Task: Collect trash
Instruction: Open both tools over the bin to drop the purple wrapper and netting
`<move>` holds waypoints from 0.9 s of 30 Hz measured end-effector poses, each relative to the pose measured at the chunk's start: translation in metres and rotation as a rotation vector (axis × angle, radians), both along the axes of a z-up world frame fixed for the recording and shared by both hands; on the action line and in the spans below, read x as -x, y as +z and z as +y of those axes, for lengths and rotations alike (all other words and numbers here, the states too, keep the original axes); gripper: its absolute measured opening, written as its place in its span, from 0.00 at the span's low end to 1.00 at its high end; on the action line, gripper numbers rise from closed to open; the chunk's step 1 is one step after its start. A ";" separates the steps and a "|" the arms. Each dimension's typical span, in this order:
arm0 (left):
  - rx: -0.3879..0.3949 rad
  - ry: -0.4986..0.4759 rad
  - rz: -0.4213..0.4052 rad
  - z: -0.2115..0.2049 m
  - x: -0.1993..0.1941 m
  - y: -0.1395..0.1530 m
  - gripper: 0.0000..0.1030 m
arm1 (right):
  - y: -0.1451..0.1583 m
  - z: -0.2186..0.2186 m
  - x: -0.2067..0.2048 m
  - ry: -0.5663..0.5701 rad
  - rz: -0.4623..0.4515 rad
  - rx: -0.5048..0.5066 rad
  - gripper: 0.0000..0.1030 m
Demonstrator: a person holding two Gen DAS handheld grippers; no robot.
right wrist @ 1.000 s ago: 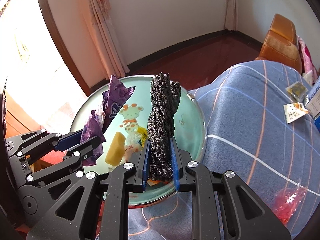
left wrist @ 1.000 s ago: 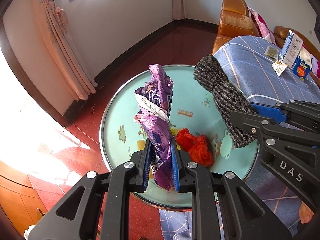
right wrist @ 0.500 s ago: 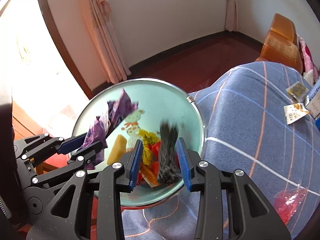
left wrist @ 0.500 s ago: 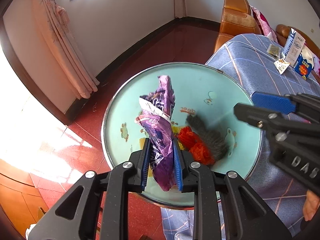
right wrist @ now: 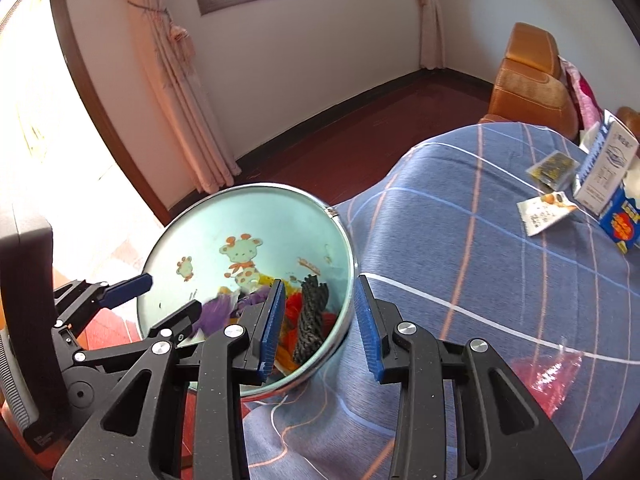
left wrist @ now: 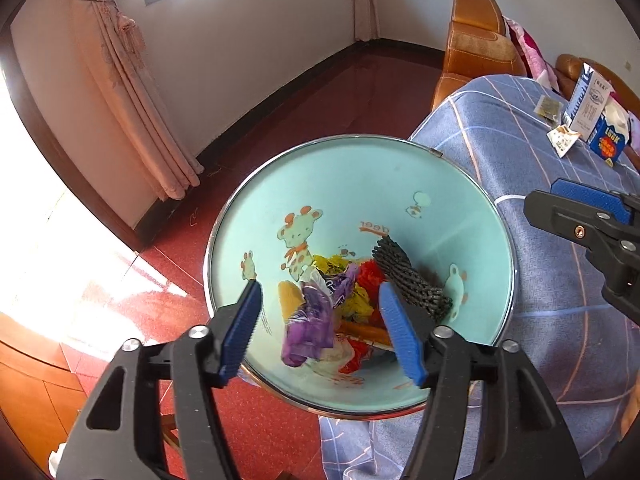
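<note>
A round light-blue bin (left wrist: 400, 184) with giraffe pictures stands on the red floor beside the bed. In it lie a purple wrapper (left wrist: 308, 320), a grey knitted piece (left wrist: 412, 280) and red and yellow scraps. My left gripper (left wrist: 320, 328) hovers over the bin with its jaws opening; the purple wrapper has dropped free below them. My right gripper (right wrist: 320, 324) is open above the bin's rim (right wrist: 348, 248), holding nothing. The grey knitted piece (right wrist: 310, 316) also shows in the right wrist view.
A blue checked bedcover (right wrist: 480, 240) fills the right side. On it lie a milk carton (right wrist: 604, 168), a blue box (right wrist: 620, 220), small sachets (right wrist: 540, 210) and a red plastic wrapper (right wrist: 548, 376). An orange armchair (left wrist: 476, 40) and a curtain (left wrist: 132, 88) stand behind.
The right gripper let go of the grey knitted piece, which fell into the bin, then drew back and up. The left gripper opened and the purple wrapper dropped into the bin.
</note>
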State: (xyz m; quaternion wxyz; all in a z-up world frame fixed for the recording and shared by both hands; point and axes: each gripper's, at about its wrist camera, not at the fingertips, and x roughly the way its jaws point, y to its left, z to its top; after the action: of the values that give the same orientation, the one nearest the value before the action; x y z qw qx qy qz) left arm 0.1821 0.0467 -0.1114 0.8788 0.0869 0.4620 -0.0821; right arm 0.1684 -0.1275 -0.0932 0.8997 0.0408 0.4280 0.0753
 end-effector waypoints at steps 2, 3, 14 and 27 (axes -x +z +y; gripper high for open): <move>-0.007 0.009 -0.015 0.000 0.002 0.003 0.71 | 0.002 -0.001 0.001 -0.008 -0.004 -0.003 0.35; -0.008 0.011 -0.020 0.000 0.004 0.005 0.72 | 0.003 -0.002 0.004 -0.009 -0.006 -0.004 0.35; 0.006 0.054 -0.013 0.004 0.016 0.015 0.78 | 0.011 -0.008 0.021 -0.014 -0.018 -0.006 0.36; 0.010 0.058 0.006 -0.003 0.039 0.017 0.78 | 0.009 -0.012 0.051 -0.018 -0.021 0.000 0.45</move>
State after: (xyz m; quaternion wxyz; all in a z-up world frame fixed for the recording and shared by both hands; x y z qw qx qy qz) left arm 0.1432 0.0439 -0.0940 0.8799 0.0688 0.4664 -0.0591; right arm 0.1178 -0.1399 -0.0838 0.9049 0.0439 0.4179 0.0676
